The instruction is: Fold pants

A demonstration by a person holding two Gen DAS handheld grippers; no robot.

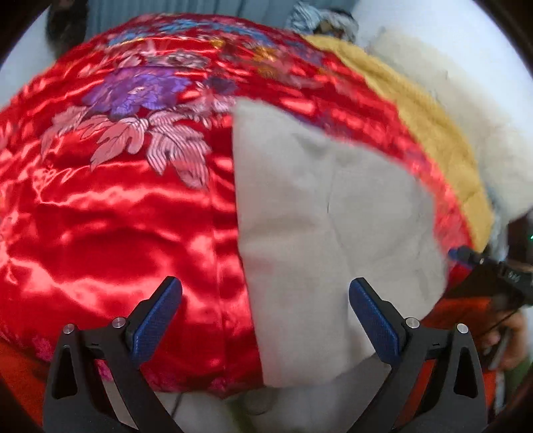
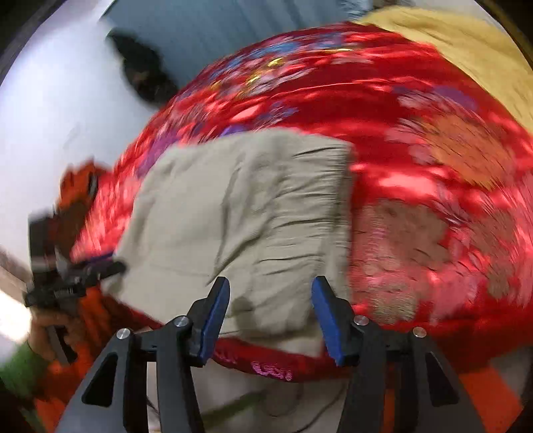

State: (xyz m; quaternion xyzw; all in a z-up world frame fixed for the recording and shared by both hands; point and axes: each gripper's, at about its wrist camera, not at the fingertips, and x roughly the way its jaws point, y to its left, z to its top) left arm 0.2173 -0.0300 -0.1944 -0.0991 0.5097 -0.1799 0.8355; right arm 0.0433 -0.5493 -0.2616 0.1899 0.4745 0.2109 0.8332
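The beige pants (image 1: 326,213) lie folded into a compact stack on a red satin quilt (image 1: 116,226) with floral embroidery. In the right wrist view the pants (image 2: 240,216) show their elastic waistband toward the right edge of the stack. My left gripper (image 1: 265,293) is open and empty, above the near left edge of the pants. My right gripper (image 2: 270,293) is open and empty, just above the near edge of the stack. The other gripper (image 2: 66,279) shows at the pants' left side in the right wrist view, and at the far right (image 1: 479,263) in the left wrist view.
A yellow blanket (image 1: 429,133) and a white fleecy cover (image 1: 466,100) lie beyond the quilt's right side. A dark object (image 2: 143,73) stands by the white wall. Orange fabric (image 2: 489,389) hangs under the quilt's near edge. Crumpled clothes (image 1: 319,20) sit at the back.
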